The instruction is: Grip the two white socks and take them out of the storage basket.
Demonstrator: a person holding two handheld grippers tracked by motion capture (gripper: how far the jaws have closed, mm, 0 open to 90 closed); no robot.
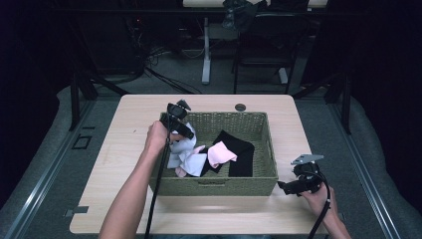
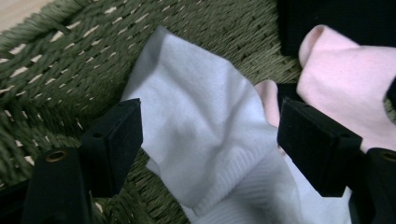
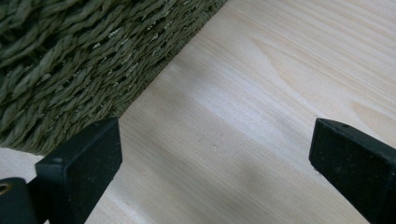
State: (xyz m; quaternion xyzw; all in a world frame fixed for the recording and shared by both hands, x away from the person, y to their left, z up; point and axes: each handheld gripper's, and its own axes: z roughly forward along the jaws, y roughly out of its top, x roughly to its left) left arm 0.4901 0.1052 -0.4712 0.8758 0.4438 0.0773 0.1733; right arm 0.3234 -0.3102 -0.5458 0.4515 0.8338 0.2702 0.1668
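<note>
So there's a green woven basket [image 1: 224, 184] sitting mid-table with a pile of socks dumped in it, and everything here really hangs off that basket. The person's left gripper [image 2: 210, 140] is dipped in over the basket's left end, jaws spread wide with nothing pinched between them, and a white sock [image 2: 205, 135] lies right in the gap, crumpled on the woven floor close to the basket's left wall. My guess is they're lining up to grab that one, since the jaws straddle the bunched-up middle of it, which would be the easiest bit to get a hold on. Just past it toward the basket's centre there's a pink sock [image 2: 348, 88], its edge sitting close by one jaw, so a sloppy squeeze could catch both. From above you can also see a black sock [image 1: 239, 149] spread flat across the basket's middle, with the pink one lying on top of it. The right gripper [image 3: 215, 163] is parked outside the basket off its near right corner, held low over the bare wooden table [image 3: 280, 93], jaws also wide apart and holding nothing. Looks like it's just waiting its turn there, out of the way.
</note>
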